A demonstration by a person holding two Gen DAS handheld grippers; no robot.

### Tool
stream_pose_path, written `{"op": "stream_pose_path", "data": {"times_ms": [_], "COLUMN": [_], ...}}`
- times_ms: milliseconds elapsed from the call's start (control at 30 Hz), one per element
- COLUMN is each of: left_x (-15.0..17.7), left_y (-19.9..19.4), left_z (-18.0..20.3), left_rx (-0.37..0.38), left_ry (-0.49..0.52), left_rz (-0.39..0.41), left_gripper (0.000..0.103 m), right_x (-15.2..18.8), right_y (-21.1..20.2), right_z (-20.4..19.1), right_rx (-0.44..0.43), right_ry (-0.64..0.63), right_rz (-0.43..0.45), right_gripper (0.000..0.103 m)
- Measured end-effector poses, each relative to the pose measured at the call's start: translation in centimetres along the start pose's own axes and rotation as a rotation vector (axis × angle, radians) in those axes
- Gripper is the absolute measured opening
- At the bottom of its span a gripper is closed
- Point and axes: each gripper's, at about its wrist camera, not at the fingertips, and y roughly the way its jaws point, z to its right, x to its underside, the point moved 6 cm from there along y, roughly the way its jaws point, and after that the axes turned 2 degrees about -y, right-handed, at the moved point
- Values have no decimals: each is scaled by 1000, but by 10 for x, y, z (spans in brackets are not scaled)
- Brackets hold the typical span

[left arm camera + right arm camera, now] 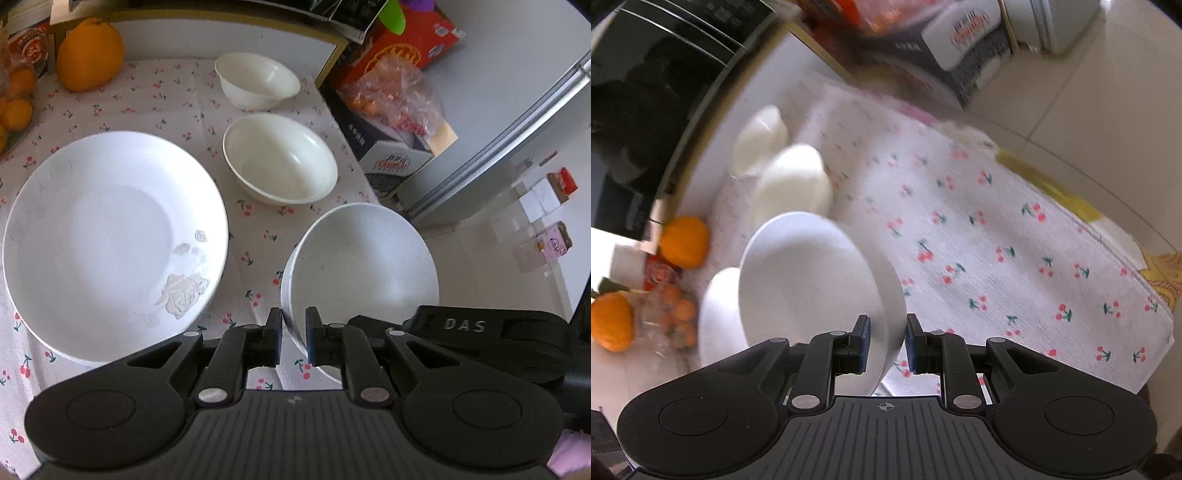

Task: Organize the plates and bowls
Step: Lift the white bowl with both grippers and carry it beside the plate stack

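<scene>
A white bowl (362,266) hangs tilted just above the cherry-print tablecloth (147,99). My left gripper (294,339) is shut on its near left rim. The black body of my right gripper (461,325) sits at the bowl's near right rim. In the right wrist view the same bowl (809,284) stands on edge, and my right gripper (888,343) is shut on its wall. A large white plate (110,243) with a pale flower print lies to the left, and it shows behind the bowl as the plate (716,325). Two cream bowls (280,158) (258,79) stand behind.
A big orange (90,55) and small oranges in a bag (14,110) sit at the back left. Stacked cartons (388,122) stand off the table's right edge beside a grey fridge door (517,129). The cloth (997,240) to the right of the bowl is bare.
</scene>
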Motion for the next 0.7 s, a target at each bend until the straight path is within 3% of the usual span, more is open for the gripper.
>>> {"op": "stream_pose_path", "data": {"times_ms": [500, 700], "left_x": [3, 0], "left_y": [9, 8], "left_z": [-12, -8], "left_rx": [-33, -37], "left_ry": [-39, -16], "left_rz": [-42, -30], "left_gripper": [13, 19], "right_x": [6, 3], "right_y": [26, 30], "right_z": [-1, 3], "right_rx": [51, 61], "right_ry": [-41, -35], "right_rz": [-71, -81], "right_gripper": [23, 24]}}
